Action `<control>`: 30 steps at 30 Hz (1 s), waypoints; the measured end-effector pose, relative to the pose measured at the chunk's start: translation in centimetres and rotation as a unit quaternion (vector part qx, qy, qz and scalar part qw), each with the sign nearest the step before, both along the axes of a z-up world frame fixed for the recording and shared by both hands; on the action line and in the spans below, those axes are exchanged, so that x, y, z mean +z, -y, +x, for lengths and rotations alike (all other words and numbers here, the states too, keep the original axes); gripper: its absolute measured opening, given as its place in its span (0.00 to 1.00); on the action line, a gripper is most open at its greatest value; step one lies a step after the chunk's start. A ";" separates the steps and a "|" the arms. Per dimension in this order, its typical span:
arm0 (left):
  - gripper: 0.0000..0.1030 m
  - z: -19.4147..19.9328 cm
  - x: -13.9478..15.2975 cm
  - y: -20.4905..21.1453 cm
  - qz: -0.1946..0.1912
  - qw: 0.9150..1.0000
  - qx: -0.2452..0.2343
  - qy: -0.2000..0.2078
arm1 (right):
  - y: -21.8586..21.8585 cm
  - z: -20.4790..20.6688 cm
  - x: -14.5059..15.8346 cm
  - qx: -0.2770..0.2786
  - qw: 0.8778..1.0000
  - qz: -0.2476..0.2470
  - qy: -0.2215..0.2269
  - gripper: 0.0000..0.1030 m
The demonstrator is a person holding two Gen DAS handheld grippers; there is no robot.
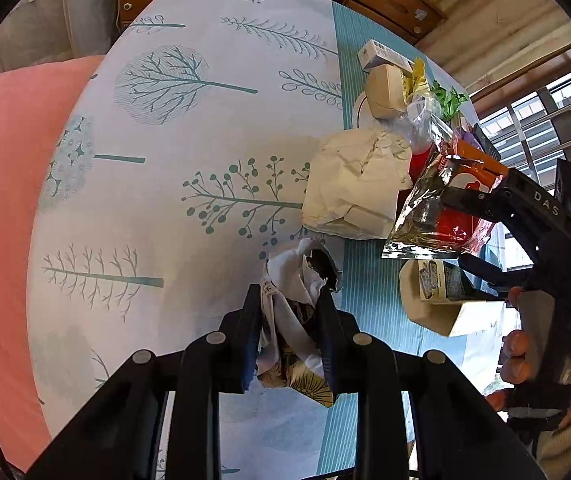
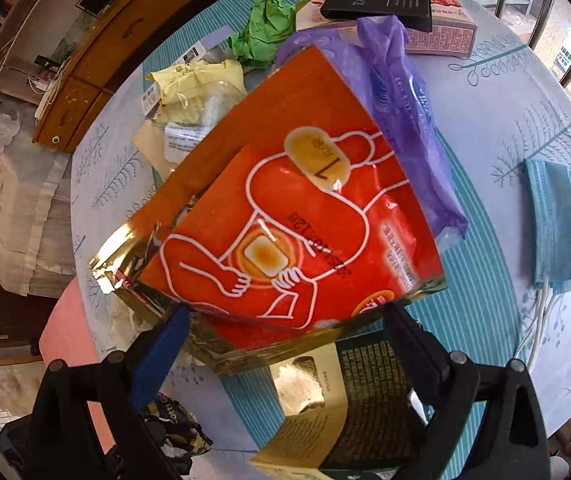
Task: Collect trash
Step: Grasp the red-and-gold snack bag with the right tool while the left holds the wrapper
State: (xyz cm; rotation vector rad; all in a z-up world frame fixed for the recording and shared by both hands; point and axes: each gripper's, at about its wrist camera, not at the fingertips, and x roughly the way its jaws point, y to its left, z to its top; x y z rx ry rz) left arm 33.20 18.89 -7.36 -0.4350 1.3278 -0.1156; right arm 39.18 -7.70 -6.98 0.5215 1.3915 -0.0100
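At lower centre of the left wrist view, the left gripper (image 1: 291, 328) is clenched on a crumpled white-and-patterned paper wrapper (image 1: 299, 280). In the right wrist view, the right gripper (image 2: 285, 344) stands spread wide around a shiny red-and-gold foil pouch (image 2: 289, 216), seemingly not pressing it, above the tree-printed tablecloth (image 2: 525, 92).

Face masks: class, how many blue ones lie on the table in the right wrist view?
1. The blue face mask lies flat on the tablecloth at the right, apart from the trash pile; others could be hidden under it.
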 end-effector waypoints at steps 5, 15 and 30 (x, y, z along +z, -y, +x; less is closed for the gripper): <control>0.23 0.1 0.1 -0.3 -0.001 1.000 0.003 0.002 | 1.0 -0.4 2.1 -0.018 1.000 0.021 0.014 0.95; 0.24 0.4 0.2 0.5 -0.003 1.000 -0.009 0.003 | 0.5 1.1 1.3 -0.048 0.998 0.001 -0.038 0.95; 0.24 0.4 -0.6 0.2 -0.004 1.000 -0.001 -0.008 | -1.8 -0.5 -2.2 -0.004 0.992 -0.067 -0.110 0.95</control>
